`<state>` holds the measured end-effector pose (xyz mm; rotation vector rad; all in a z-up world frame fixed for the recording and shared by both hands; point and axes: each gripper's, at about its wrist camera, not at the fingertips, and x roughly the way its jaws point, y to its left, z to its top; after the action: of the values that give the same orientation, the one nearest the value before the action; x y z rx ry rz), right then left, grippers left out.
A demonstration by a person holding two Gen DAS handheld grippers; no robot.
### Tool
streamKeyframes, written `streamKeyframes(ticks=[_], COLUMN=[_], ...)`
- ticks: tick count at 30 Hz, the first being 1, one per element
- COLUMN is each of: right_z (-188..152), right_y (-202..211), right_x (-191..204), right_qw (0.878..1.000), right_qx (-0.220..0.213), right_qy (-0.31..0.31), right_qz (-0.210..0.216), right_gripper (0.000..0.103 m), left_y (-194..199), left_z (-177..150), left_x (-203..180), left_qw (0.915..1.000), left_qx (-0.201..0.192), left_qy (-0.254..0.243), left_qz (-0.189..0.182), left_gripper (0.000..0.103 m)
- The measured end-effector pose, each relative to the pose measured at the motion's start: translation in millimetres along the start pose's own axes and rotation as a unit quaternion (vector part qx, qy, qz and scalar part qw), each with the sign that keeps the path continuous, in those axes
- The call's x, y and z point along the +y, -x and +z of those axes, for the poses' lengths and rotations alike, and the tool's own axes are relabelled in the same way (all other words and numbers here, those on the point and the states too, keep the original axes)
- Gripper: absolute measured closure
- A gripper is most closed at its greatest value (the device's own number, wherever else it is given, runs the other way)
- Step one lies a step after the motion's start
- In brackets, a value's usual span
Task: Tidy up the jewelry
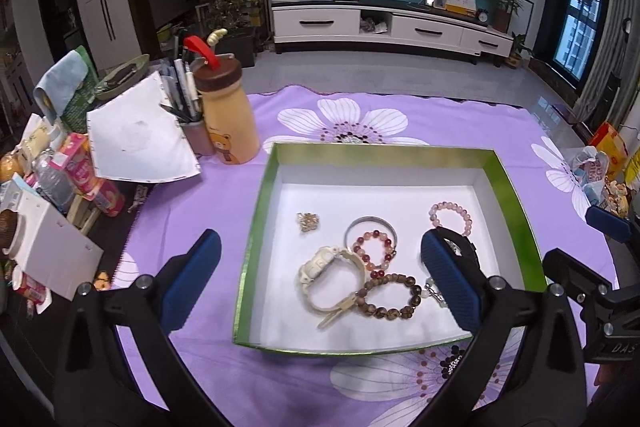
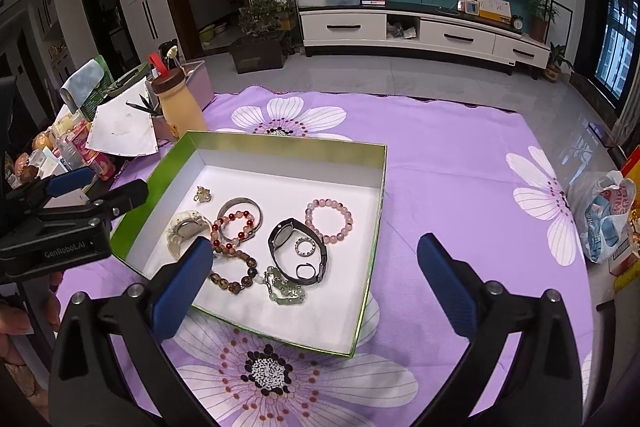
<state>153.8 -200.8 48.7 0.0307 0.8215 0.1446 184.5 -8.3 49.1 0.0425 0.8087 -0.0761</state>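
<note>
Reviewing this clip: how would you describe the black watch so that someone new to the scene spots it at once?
Find the green-edged box with a white floor on the purple flowered cloth. The black watch lies in its middle, between the pink bead bracelet and the brown bead bracelet. It is the only dark piece, with a round grey face.

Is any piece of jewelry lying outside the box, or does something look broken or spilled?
Nothing stands out. All jewelry that shows lies inside the green-rimmed white cardboard box, though overlapping: the brown wooden bead bracelet touches the cream watch. No jewelry shows on the purple flowered cloth. Nothing looks broken.
</note>
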Motion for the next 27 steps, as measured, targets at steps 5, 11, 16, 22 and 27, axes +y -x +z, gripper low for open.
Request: streamKeyframes(ticks=[5, 11, 16, 22, 27], right_z=[9, 22, 30, 34, 32], right_y=[8, 20, 29, 28, 18], right_x=[3, 14, 23, 22, 18], right_qw=[1.000, 0.999, 0.999, 0.999, 0.999], right_qx=[0.018, 0.033, 0.022, 0.021, 0.032], right_qy=[0.001, 0.019, 0.033, 0.030, 0.022], right_qz=[-0.005, -0.015, -0.019, -0.019, -0.021], right_gripper=[0.001, 0.001, 0.001, 0.001, 0.001], left_y=[16, 36, 45, 46, 38], left_z=[9, 22, 29, 30, 30], left_x=[5, 9, 9, 8, 8], left_qw=[0.9999, 0.9996, 0.9996, 0.9995, 0.9991], left_qx=[0.005, 0.013, 0.023, 0.028, 0.036], left_qy=[0.001, 0.011, 0.016, 0.016, 0.019], left_qz=[0.014, 0.024, 0.008, 0.005, 0.007], left_gripper=[0.002, 0.002, 0.002, 0.002, 0.002])
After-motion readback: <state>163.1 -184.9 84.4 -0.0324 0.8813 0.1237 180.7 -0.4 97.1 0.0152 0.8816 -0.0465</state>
